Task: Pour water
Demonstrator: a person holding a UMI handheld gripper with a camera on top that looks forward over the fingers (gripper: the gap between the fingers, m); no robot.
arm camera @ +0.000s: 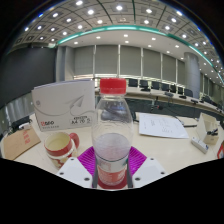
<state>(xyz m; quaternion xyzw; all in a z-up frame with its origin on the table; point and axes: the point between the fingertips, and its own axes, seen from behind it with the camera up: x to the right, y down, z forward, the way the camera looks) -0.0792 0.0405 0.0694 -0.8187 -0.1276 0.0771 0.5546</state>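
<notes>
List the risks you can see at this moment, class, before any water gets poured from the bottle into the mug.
1. The bottle still wears its red cap; tipping it now would pour nothing.
2. The mug sits off to the side of the gripper, so a badly aimed pour could wet the table.
3. Papers and a white box lie nearby; splashes may soak them.

White box [62, 108]: printed text present, too small to read.
</notes>
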